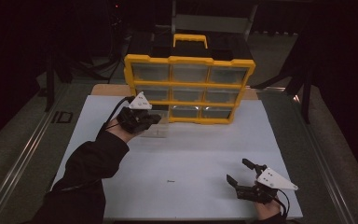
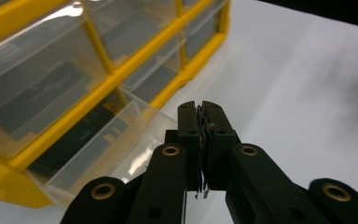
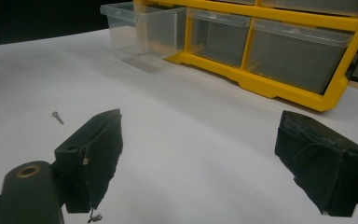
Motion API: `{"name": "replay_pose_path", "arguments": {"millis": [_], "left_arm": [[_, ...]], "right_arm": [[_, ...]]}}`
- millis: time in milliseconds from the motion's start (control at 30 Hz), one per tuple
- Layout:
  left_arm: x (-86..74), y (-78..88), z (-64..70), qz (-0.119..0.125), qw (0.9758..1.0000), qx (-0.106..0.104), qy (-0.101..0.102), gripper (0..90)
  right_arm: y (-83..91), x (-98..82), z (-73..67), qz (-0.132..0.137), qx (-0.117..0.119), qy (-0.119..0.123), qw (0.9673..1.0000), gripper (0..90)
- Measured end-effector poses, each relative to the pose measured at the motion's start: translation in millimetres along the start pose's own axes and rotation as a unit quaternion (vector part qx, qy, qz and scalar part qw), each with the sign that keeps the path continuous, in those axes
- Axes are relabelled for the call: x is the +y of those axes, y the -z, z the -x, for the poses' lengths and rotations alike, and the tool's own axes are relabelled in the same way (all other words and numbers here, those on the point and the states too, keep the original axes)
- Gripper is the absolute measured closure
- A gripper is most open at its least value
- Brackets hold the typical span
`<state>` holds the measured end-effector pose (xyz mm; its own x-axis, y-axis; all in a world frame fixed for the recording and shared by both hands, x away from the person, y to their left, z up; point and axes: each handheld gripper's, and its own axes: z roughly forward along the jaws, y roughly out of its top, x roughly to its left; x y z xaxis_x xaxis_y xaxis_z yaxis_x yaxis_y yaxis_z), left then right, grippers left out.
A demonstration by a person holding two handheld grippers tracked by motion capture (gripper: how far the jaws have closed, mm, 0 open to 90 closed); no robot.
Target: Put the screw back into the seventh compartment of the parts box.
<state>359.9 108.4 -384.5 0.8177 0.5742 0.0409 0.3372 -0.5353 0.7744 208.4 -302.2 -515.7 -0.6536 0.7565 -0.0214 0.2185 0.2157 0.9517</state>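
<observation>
The left gripper (image 1: 154, 119), jaws clenched on nothing, hovers by the clear plastic drawer (image 1: 154, 129) pulled out of the yellow organiser (image 1: 189, 88). The small metal screw (image 1: 170, 180) lies near-centre on the white counter (image 1: 205, 149), lengthwise left-right, closer to the right gripper (image 1: 240, 171), jaws released.

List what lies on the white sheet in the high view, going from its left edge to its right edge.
Left hand-held gripper, jaws shut, over the pulled-out clear drawer → small screw lying alone on the white sheet → right hand-held gripper, jaws open, at the near right corner.
</observation>
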Motion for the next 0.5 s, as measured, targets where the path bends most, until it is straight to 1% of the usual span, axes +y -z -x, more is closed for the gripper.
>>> {"name": "replay_pose_path", "arguments": {"millis": [67,167,200,267,300,367,400,433,467,500], "left_arm": [[0.6,-1.2,-4.3,0.0,0.9999,0.014,0.009,87.2],[0.4,-3.9,-9.2,-0.001,0.9994,0.027,0.022,87.2],[0.1,-4.9,-10.9,-0.004,0.9992,0.032,0.022,87.2],[-1.0,-7.3,-14.6,-0.005,0.9989,0.033,0.034,87.2],[-1.7,-8.9,-15.6,-0.004,0.9986,0.038,0.036,87.2],[-2.8,-11.8,-18.6,-0.005,0.9982,0.04,0.044,87.2],[-3.3,-13.4,-19.6,-0.005,0.9979,0.046,0.045,87.2],[-3.8,-14.7,-21.3,-0.006,0.9977,0.049,0.047,87.2],[-4.4,-16.3,-22.7,-0.006,0.9974,0.048,0.053,87.2],[-5.1,-17.7,-23.9,-0.006,0.997,0.053,0.057,87.2]], "right_arm": [[0.0,0.0,0.0,0.0,0.0,0.0,1.0,15.0],[0.0,-0.1,0.0,0.0,0.0,0.0,1.0,14.9],[0.1,0.0,0.0,0.0,0.0,0.0,1.0,14.9],[0.1,0.0,-0.1,0.0,0.0,0.0,1.0,14.9],[0.1,-0.1,-0.1,0.0,0.0,-0.001,1.0,15.0],[-0.1,-0.2,0.0,0.0,0.0,-0.002,1.0,14.9],[-0.2,-0.2,-0.1,0.0,0.0,-0.001,1.0,14.9],[-0.2,-0.2,-0.1,0.0,0.001,-0.001,1.0,14.9],[-0.3,-0.2,-0.2,0.001,0.001,-0.001,1.0,14.9],[-0.3,-0.2,-0.2,0.001,0.001,-0.001,1.0,14.9]]}}
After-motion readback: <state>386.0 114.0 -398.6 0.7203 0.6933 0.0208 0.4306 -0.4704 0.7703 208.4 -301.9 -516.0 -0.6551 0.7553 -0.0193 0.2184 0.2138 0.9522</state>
